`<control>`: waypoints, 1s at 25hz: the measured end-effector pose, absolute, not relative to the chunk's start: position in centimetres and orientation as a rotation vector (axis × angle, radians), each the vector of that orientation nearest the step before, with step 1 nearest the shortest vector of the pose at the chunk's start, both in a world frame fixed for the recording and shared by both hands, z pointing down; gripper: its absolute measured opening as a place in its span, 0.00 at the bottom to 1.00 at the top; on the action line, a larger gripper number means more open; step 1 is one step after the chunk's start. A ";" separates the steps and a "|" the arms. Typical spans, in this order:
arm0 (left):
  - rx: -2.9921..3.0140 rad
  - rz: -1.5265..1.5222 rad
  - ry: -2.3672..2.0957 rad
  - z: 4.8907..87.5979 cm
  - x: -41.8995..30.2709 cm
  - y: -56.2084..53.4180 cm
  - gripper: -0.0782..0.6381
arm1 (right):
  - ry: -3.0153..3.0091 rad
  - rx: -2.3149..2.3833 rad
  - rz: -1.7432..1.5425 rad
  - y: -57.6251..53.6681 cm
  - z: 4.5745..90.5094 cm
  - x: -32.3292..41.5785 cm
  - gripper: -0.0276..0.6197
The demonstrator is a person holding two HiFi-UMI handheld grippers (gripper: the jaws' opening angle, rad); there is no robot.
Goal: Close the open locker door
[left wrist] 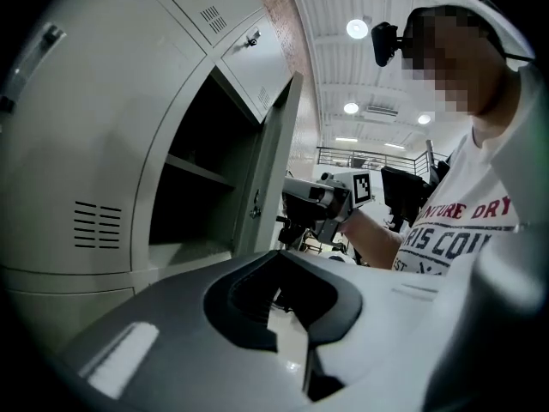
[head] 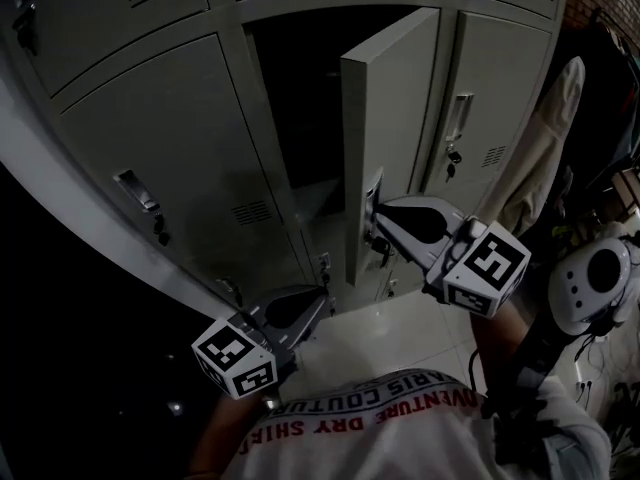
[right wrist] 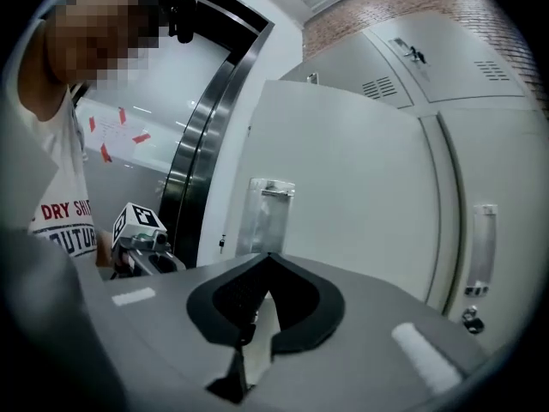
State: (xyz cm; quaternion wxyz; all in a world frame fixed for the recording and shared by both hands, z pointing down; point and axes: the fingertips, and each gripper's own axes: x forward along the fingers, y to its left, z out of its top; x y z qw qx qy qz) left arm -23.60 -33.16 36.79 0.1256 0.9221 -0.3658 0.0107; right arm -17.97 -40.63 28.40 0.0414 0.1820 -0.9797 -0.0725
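R grey two-jaw gripper, jaws pressed together, empty, tips at metal handle of pale grey steel locker door. Stands open, mid row, edge-on twd camera, long axis vert. L grey two-jaw gripper closed too, lower.

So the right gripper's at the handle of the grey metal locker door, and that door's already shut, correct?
No: the grey metal locker door stands open, per the head view. The right gripper is at its handle, as stated.
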 end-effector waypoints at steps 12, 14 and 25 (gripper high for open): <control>2.620 0.010 -1.203 37.4 -29.7 -34.9 0.12 | -2.935 0.488 -0.356 -46.5 28.8 -27.6 0.04; 2.609 0.005 -1.217 37.4 -30.4 -35.0 0.12 | -2.910 0.500 -0.366 -47.8 29.1 -28.7 0.04; 2.553 -0.016 -1.281 38.3 -32.1 -33.7 0.12 | -2.896 0.594 -0.317 -51.0 29.8 -30.5 0.04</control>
